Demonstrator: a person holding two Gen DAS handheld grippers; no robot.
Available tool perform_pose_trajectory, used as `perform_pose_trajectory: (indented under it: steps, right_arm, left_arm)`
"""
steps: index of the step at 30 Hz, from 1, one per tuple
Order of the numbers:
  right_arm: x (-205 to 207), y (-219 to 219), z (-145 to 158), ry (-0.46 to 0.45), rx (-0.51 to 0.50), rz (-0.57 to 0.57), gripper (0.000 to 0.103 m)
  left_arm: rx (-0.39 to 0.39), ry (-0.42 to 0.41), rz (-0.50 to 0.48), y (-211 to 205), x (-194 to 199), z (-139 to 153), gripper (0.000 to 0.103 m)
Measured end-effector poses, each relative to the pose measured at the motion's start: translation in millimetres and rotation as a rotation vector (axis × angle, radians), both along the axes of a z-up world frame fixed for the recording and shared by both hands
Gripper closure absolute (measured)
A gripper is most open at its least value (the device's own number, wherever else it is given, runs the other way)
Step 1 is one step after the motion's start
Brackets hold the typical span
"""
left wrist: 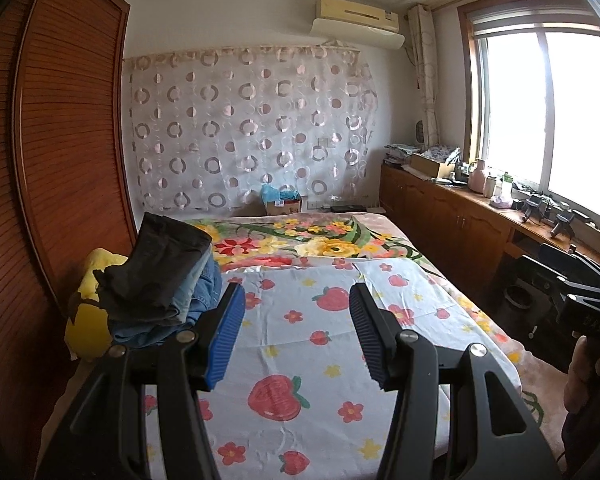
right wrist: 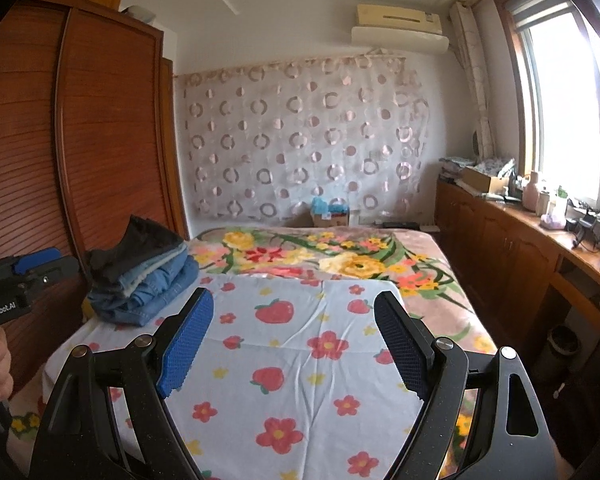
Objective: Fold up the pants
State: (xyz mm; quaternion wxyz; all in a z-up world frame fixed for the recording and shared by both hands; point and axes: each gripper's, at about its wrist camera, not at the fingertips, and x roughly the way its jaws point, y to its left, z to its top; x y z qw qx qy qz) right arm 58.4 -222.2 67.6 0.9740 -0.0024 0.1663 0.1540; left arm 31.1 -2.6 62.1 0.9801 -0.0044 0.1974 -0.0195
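Note:
A stack of folded pants (left wrist: 160, 280), dark grey on top of several blue denim pairs, sits at the left edge of the bed; it also shows in the right wrist view (right wrist: 140, 276). My left gripper (left wrist: 296, 300) is open and empty, held above the strawberry sheet (left wrist: 300, 360) just right of the stack. My right gripper (right wrist: 294, 308) is open and empty above the same sheet (right wrist: 300, 360), further right. Each gripper shows at the edge of the other's view: the right one (left wrist: 572, 284) and the left one (right wrist: 28, 272).
A floral blanket (left wrist: 320, 244) covers the far half of the bed. A brown wardrobe (left wrist: 60, 140) stands close on the left. A yellow plush (left wrist: 88, 304) lies beside the stack. A wooden cabinet (left wrist: 460, 216) with clutter runs along the right under the window.

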Motion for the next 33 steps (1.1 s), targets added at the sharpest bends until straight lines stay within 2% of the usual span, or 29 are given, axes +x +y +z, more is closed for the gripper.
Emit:
perform_pose_trajectory:
  steps: [33]
  right_arm:
    - [-3.0, 0.7, -0.2, 0.007, 0.0, 0.002, 0.018]
  left_arm:
    - [0.004, 0.013, 0.006, 4.3, 0.6, -4.9, 0.049]
